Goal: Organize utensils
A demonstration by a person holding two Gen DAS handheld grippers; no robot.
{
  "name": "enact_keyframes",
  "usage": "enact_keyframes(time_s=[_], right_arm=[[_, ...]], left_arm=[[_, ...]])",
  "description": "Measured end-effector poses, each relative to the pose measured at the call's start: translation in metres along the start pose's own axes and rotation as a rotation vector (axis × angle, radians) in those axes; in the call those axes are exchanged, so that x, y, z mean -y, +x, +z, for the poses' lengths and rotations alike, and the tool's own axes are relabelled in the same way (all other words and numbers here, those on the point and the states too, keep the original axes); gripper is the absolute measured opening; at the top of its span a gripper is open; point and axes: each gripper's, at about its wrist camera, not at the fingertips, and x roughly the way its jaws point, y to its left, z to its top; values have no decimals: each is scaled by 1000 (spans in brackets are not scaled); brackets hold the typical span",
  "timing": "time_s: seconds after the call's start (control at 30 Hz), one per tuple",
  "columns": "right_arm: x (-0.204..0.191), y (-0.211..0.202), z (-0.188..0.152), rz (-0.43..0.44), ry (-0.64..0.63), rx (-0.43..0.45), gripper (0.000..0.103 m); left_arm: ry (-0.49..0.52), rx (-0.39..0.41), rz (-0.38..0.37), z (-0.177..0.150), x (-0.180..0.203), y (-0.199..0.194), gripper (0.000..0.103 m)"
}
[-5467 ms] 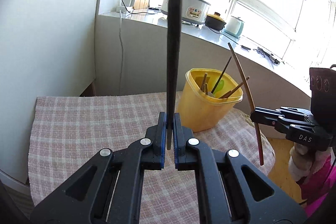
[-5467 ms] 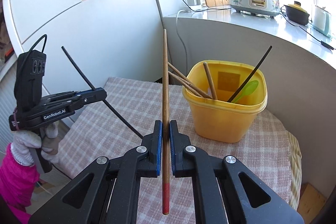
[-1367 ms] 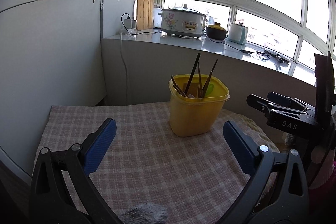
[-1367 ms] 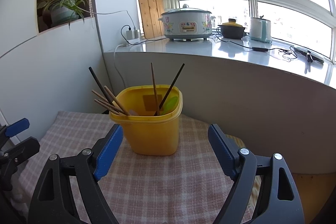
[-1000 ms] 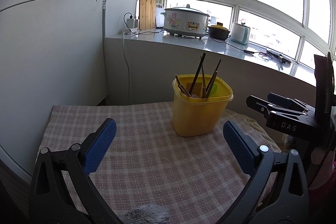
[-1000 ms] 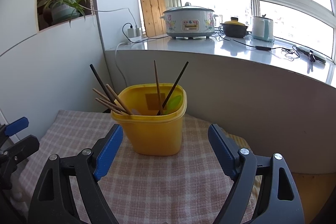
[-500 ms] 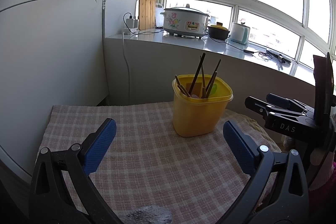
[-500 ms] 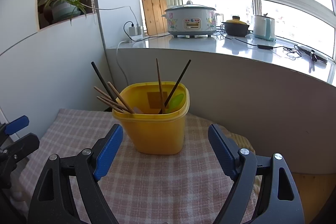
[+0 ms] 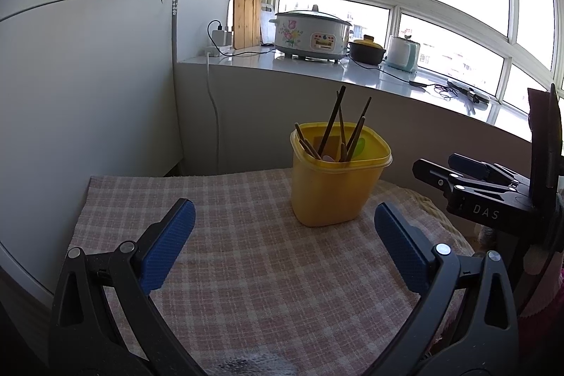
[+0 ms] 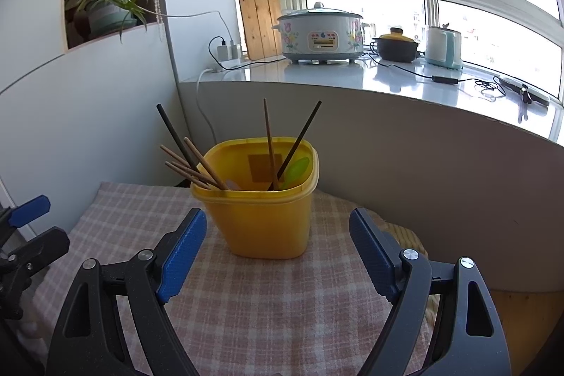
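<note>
Sunlit window corner, white sill (image 10: 405,83) along the back with a cooker (image 10: 320,36), a dark pot (image 10: 394,49) and a kettle (image 10: 442,51); below it a small table under a checked cloth (image 9: 246,270). Toward the cloth's back right corner, a yellow tub (image 10: 262,210), upright, holding the chopsticks (image 10: 269,143), brown and black, leaning on different sides of the rim, plus a green spoon (image 10: 296,170) against the far wall. Left gripper (image 9: 282,245) hovering over the cloth's front half, jaws spread wide, nothing between the blue pads. Right gripper (image 10: 275,249) likewise wide open and empty, the tub seen in the gap but well short of either pad. Seemingly nothing loose left on the visible cloth, so probably near the end of the job. For a clean finish: keep both tools clear of the leaning sticks while pulling away, and avoid nudging the tub, light-looking and easy to tip. Hard to count the sticks where they cross inside the tub; a pale item at the bottom unidentifiable. Cloth's front edge cut off by the gripper bodies, its left part only partly shown, so a stray utensil there not ruled out. Fuzzy grey patch at the left view's bottom edge unclear.
</note>
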Motion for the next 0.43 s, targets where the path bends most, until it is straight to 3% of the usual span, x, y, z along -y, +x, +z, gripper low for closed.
enact_keyframes(time_s=[0.43], right_arm=[[-2,-2,0,5,-8,1,83]], left_arm=[[33,12,-1,1,-1,-5,103]])
